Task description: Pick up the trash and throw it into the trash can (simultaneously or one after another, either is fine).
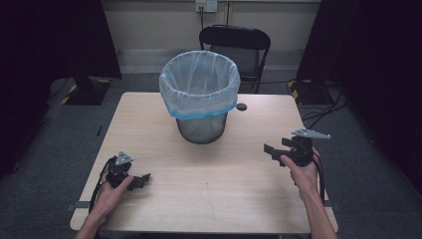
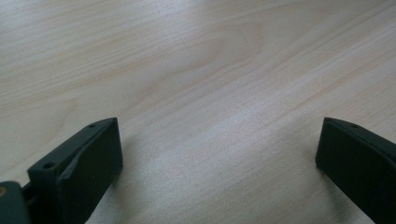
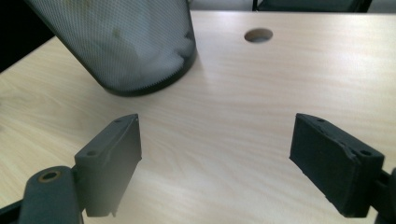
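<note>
Black wire-mesh waste bin w/ a thin translucent blue-edged plastic liner [image 1: 200, 94] stands upright at 12 o'clock on the pale wood table [image 1: 209, 189], well apart from both tools. Left gripper [image 1: 142, 180] at 8 o'clock and right gripper [image 1: 271, 151] at 3 o'clock both have jaws spread wide, holding nothing. Bin prob. light and stiff, liner soft and slippery and it'd tear, so I'd pinch the rim, mesh and liner together.

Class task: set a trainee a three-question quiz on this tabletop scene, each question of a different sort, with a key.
1. True or false: the left gripper is open with nothing between its jaws.
2. What lines the mesh waste bin? A) white plastic bag B) newspaper C) nothing
3. Which gripper's camera looks toward the bin's base?

Key: 1 true. 2 A, the bag folds over the rim. 3 The right gripper, also open, above the wooden table.
</note>
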The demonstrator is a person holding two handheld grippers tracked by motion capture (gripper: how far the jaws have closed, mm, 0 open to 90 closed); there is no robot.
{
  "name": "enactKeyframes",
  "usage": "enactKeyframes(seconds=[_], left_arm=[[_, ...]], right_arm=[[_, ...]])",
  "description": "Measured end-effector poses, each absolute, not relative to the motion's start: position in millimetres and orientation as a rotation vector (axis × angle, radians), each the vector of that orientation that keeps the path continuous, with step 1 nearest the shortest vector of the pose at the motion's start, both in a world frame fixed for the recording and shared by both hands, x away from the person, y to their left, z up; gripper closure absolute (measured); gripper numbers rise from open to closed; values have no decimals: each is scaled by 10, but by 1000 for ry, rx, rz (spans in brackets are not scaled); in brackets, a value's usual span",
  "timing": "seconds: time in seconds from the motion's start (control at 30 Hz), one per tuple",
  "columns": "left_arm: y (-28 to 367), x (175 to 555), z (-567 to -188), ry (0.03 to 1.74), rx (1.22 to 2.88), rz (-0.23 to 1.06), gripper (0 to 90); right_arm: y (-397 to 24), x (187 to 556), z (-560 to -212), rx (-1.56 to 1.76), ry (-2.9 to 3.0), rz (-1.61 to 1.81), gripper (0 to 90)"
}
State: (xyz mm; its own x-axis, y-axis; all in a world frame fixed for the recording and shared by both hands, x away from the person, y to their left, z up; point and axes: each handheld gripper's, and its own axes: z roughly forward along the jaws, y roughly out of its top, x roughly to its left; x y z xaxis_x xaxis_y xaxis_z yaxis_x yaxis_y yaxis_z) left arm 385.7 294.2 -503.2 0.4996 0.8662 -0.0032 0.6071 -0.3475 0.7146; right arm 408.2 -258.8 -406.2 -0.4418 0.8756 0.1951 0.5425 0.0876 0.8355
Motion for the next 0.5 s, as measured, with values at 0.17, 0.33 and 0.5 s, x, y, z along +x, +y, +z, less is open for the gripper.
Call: enactKeyframes(seconds=[0.17,0.33,0.5], left_arm=[[2944,3857,-5031,1203,2083,502,1],[2942,3857,-5032,1204,2080,502,0],[2946,3857,-5031,1202,2085,502,0]], right_arm=[[-2644,4002,-4208,1436,2022,1260,160],[-2710,3917,-4381,1475,2033,1205,162],[-2732,3885,-4549,1506,2057,1139,163]])
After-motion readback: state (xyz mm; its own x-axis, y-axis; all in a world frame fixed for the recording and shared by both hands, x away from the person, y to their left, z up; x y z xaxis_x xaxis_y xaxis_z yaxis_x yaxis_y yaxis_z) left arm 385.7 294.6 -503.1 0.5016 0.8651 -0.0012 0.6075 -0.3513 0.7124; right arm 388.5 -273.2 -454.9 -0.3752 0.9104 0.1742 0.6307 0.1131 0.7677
